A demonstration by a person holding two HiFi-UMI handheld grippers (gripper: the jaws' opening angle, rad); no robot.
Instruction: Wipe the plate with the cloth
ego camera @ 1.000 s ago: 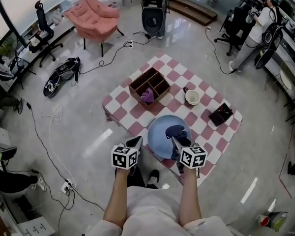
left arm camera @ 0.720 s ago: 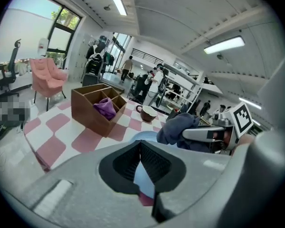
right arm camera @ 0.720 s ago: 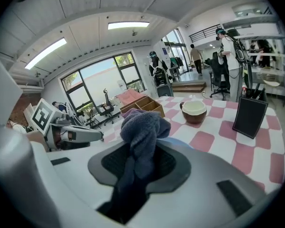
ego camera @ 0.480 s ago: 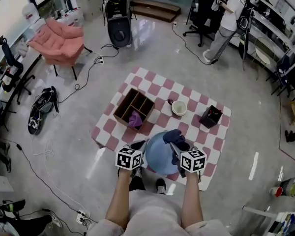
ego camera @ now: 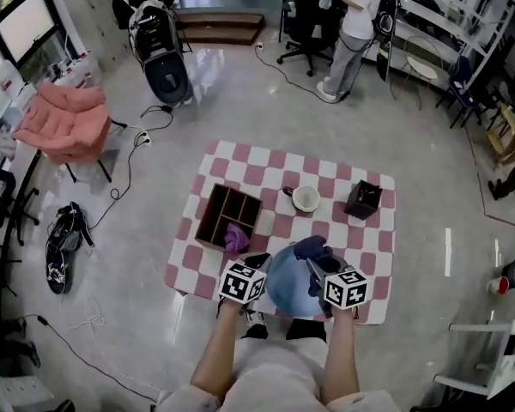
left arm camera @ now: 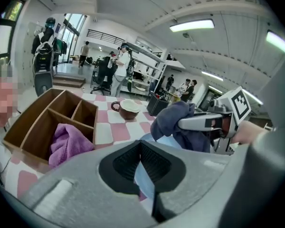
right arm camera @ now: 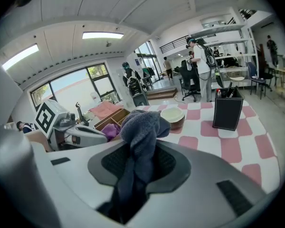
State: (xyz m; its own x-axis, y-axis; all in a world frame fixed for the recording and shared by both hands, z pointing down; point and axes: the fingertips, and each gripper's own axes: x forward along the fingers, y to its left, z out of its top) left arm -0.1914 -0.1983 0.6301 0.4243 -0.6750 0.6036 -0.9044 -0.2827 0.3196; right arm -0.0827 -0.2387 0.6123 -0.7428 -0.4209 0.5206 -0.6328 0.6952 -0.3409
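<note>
Head view: left claw (ego camera: 256,263) is clamped on the near-left rim of the round pale-blue plate (ego camera: 283,288). Right claw (ego camera: 312,269) is over the plate's right side, pinching a dark-blue cloth (ego camera: 312,249) that is bunched at its tip. The plate sits at the near edge of the pink/white checked bench (ego camera: 360,230). Ahead-left of the left claw is a square wooden divider box (ego camera: 227,213), with a purple rag (ego camera: 237,239) in the compartment nearest the claw. Ahead of the right claw is a round cup (ego camera: 305,198); right of that, a boxy black holder (ego camera: 363,200).

Left gripper view: ribbed black pads are closed on the thin, smooth plate rim, and the rim's edge shows between them. Right claw is just ahead-right, with the cloth wadded over its jaws above the plate. The cup is brown outside, cream inside.

Right gripper view: jaws are shut on the cloth. It is fuzzy terry, with a lump standing above the pads and a tail hanging between them. Left claw is close on the left.
</note>
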